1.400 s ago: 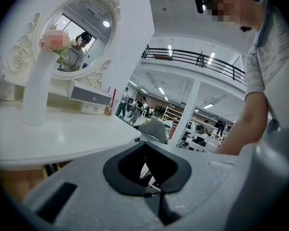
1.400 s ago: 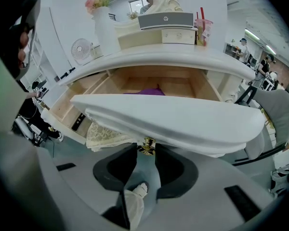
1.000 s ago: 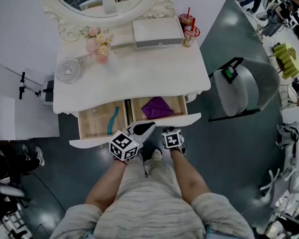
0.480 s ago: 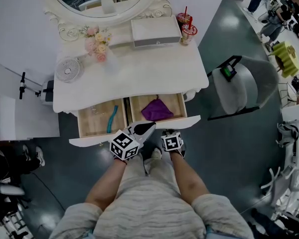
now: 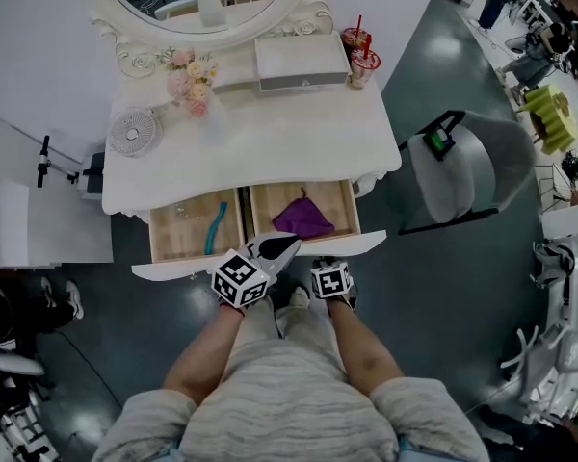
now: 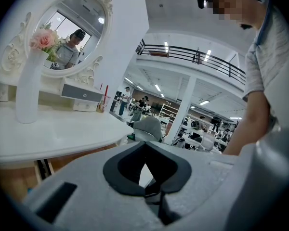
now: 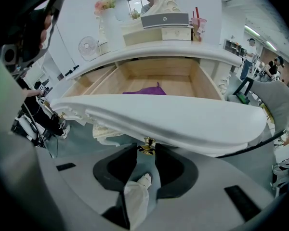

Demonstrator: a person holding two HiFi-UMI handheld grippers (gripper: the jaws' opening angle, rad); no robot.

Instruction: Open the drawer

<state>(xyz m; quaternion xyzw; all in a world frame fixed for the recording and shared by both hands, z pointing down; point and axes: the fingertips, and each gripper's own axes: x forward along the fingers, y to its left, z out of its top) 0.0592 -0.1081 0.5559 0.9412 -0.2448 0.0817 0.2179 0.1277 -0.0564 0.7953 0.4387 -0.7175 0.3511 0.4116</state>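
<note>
The white vanity's drawer [image 5: 260, 255] stands pulled out, its curved front [image 7: 173, 119] just above my right gripper [image 7: 146, 150]. That gripper is shut on the small gold knob [image 7: 147, 147] under the front, with a dark pad on each side of it. The wooden inside holds a purple cloth [image 5: 303, 219] on the right and a teal object [image 5: 212, 227] on the left. My left gripper [image 5: 289, 245] hovers by the drawer front's middle, shut and holding nothing; its tips [image 6: 144, 146] meet in the left gripper view.
On the tabletop [image 5: 260, 147] stand a small fan [image 5: 135, 133], pink flowers [image 5: 188, 80], a white box [image 5: 302, 61] and two cups with straws [image 5: 359, 41]. A grey chair [image 5: 472, 166] sits at the right. The person's legs are right below the drawer.
The drawer has slid further out toward the person, with the right gripper drawing back along with it. More of the purple cloth shows. The left gripper has stayed where it was.
</note>
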